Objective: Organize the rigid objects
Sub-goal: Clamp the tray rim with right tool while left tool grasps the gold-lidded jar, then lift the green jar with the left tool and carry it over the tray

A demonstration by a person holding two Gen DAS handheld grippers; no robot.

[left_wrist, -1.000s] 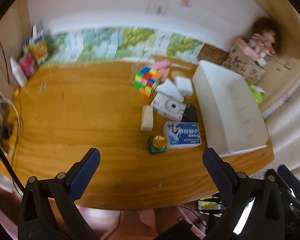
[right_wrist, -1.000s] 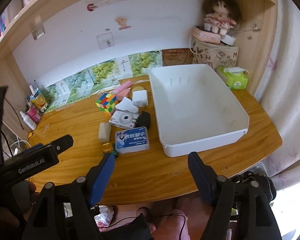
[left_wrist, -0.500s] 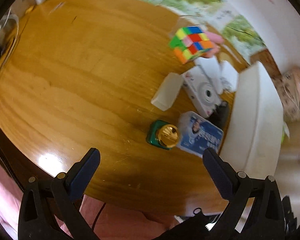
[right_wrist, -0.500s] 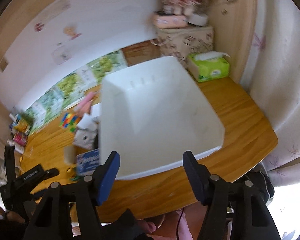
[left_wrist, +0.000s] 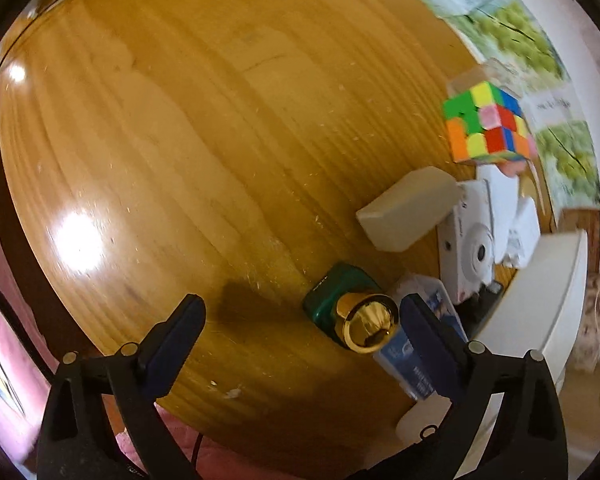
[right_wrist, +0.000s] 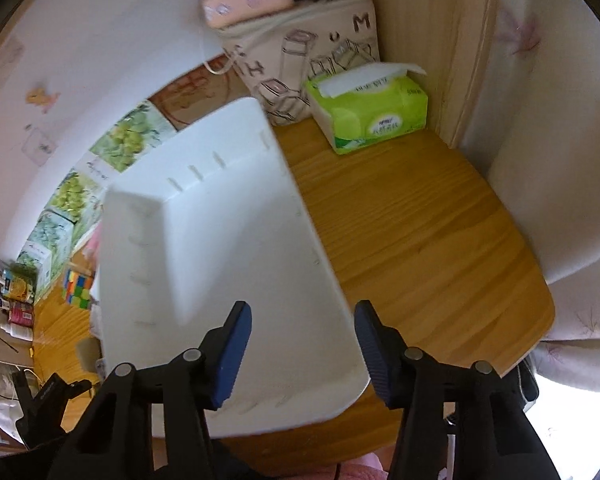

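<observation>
**Left tongs lining up on the green bottle**

I've got the left gripper [left_wrist: 300,326] pointing down at the desk [left_wrist: 188,152], jaws wide and just easing inward, nothing gripped. The green bottle [left_wrist: 342,294] w/ gold cap [left_wrist: 370,326] stands near the front edge, just beside the right-hand pad and touching the blue-label box [left_wrist: 416,364].

Handling, my guess: glass, stiff, a bit heavy, breakable; the shiny cap is prob slippery. I'd take the squarish green body across its flat sides, low down.

Right gripper [right_wrist: 302,346] hangs over the white tray's [right_wrist: 220,240] near corner, jaws about half-wide and just closing, pads not touching anything.

Only the left view shows the bottle, white block [left_wrist: 408,208] and camera [left_wrist: 474,252]; only the right shows the tray's bare inside and the tissue box [right_wrist: 370,110].
</observation>
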